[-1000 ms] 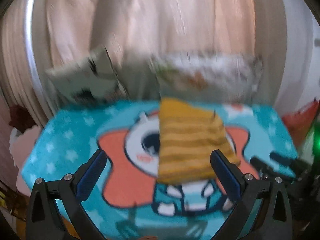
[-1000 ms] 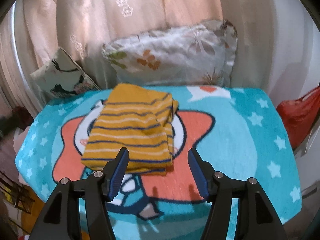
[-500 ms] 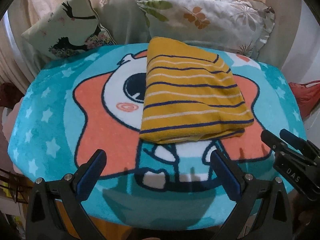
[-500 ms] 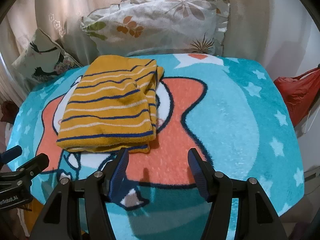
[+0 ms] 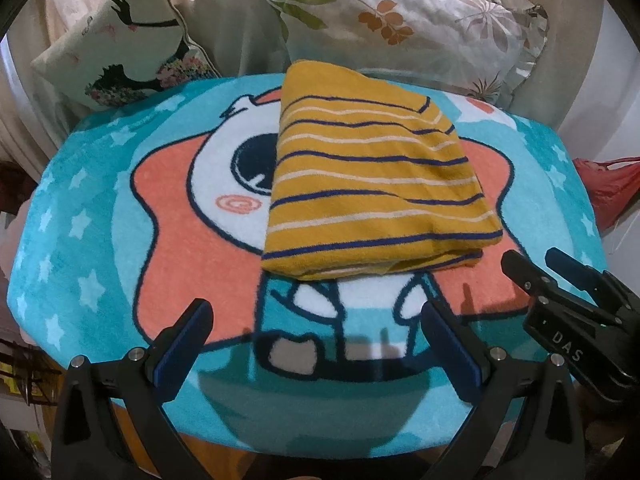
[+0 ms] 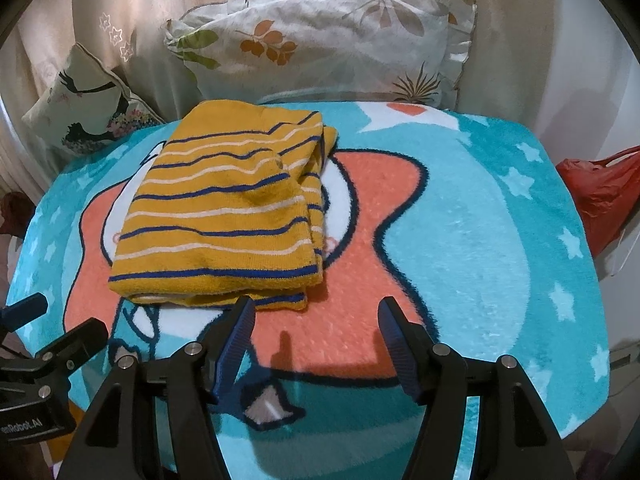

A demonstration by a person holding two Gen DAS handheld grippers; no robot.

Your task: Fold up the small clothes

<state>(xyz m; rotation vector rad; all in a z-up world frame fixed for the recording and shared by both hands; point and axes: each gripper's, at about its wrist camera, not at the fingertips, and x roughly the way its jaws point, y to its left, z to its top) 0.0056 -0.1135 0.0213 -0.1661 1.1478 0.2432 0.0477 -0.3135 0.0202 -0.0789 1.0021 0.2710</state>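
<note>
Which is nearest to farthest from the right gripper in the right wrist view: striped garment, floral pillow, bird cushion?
From the right gripper:
1. Striped garment, folded on the blanket, just ahead and left.
2. Bird cushion, far left, behind the blanket.
3. Floral pillow, at the back, center.
The last two are nearly too close to call.

Both hand-held grippers open and holding nothing

The left hand-held gripper (image 5: 316, 320) has its blue-padded fingers (image 5: 182, 344) spread wide, level and pointing forward, with nothing between them. The right hand-held gripper (image 6: 316, 320) is parted too, though less widely, its pads (image 6: 396, 344) clear of any contact. Each tool shows at the edge of the other's view, so the two sit side by side, near one another, the left tool's jaws angled inward.
</note>
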